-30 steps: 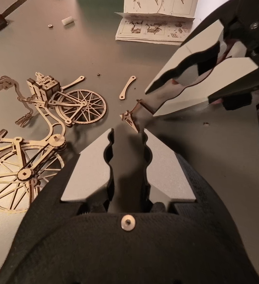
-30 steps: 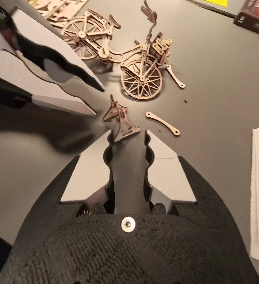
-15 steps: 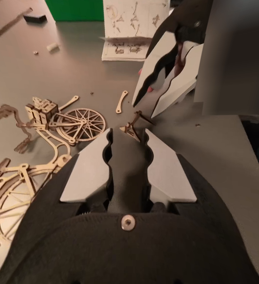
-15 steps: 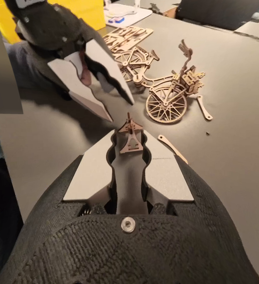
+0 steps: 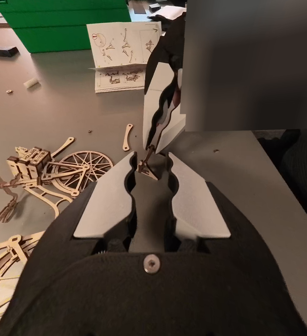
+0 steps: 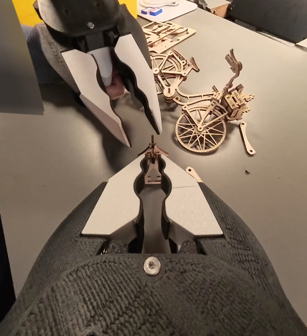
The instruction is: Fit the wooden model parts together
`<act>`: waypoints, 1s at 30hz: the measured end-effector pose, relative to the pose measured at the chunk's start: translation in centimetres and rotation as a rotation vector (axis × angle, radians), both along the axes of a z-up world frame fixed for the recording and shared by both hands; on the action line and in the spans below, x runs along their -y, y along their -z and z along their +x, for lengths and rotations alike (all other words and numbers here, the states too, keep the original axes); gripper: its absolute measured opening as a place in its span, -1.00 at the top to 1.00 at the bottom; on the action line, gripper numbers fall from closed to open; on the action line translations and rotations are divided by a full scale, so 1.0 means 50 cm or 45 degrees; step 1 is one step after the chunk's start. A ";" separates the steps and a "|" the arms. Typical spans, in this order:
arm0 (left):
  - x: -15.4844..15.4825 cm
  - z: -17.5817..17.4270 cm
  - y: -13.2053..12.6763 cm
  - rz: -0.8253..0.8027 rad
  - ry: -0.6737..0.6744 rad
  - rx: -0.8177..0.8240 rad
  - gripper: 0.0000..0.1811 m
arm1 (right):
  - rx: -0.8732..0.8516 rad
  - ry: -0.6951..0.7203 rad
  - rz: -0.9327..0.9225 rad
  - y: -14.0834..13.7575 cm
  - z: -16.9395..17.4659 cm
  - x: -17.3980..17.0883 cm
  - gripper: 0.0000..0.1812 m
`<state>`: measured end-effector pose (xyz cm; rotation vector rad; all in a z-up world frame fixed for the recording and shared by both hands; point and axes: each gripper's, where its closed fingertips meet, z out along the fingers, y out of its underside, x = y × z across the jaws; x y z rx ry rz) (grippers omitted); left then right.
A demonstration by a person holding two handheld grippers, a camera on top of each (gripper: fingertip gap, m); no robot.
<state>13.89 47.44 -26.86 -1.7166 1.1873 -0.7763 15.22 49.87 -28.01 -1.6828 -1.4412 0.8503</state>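
A small wooden sub-assembly, a flat forked base with a thin rod on top, stands on the grey table between my right gripper's fingertips, which are shut on it. In the left wrist view the right gripper comes down from above and pinches the part's rod. My left gripper is open and empty, its tips on either side of the part's base without touching. It also shows in the right wrist view, just above the part. The wooden bicycle model lies on its side nearby.
Two loose curved wooden strips lie by the bicycle's front wheel. An open instruction booklet, a green box and a small white cylinder lie farther off. A wooden parts sheet is behind the bicycle. The table edge runs along the right. Only a small space, under 4 cm, lies between the two pairs of fingers.
My right gripper has moved forward over the small part, closed on it and stood it up. My left gripper has swung round to face it, still open.
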 end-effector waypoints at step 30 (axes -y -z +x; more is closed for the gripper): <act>0.007 0.005 0.025 -0.024 0.012 -0.109 0.74 | 0.037 -0.440 0.020 0.011 0.005 0.020 0.86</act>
